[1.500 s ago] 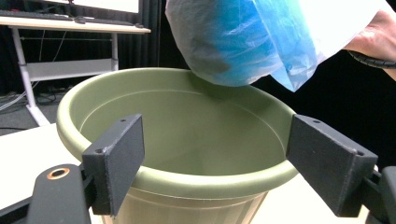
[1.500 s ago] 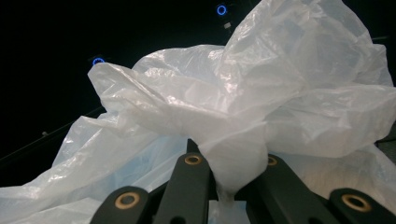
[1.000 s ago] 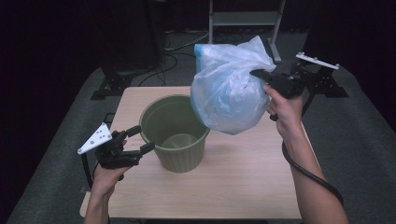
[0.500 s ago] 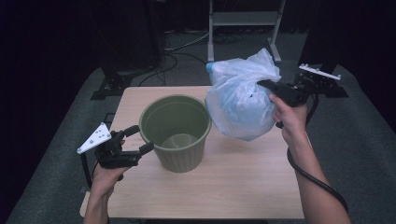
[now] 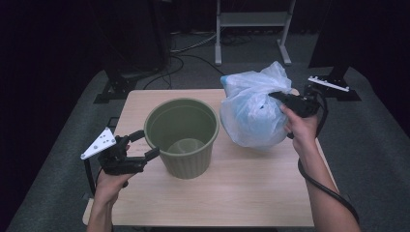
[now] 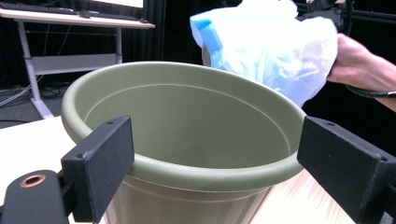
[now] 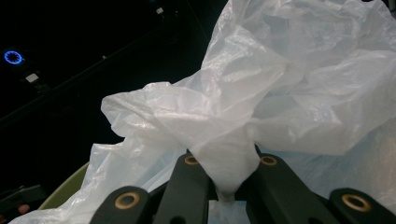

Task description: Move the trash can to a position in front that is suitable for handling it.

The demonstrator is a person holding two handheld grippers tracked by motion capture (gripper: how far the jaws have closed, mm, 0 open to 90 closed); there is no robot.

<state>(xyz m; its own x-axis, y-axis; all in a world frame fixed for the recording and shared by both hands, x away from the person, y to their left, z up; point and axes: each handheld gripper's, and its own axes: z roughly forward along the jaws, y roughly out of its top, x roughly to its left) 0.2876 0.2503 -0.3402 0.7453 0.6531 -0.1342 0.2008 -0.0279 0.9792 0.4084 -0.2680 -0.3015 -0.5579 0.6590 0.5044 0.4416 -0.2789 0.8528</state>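
Nearest me, my left hand-held gripper (image 5: pixel 138 149) sits at the near left of the tabletop (image 5: pixel 251 193), jaws spread and released, one on each side of the bin (image 5: pixel 183 136) rim without pressing it. They have just been opening a little further, and the bin wall stands between them, untouched as far as I can tell. I judge I keep it there to steady the bin should it shift, now that the bag is out.

The bin stands upright in the middle of the tabletop, empty inside, its mouth facing up.

Farther off and to the right, my right hand-held gripper (image 5: pixel 284 99) is clenched on the twisted neck of the bag (image 5: pixel 251 113). In the right gripper view the thin plastic (image 7: pixel 224 140) is pinched to a cord between the jaws, which is why the full bag hangs closed under it and does not spill. The bag is right of the bin, just beside its rim, its bottom low at the tabletop; I cannot tell whether it rests there yet. From the left gripper view the bag (image 6: pixel 266 46) shows beyond the bin's far rim (image 6: pixel 187 116).
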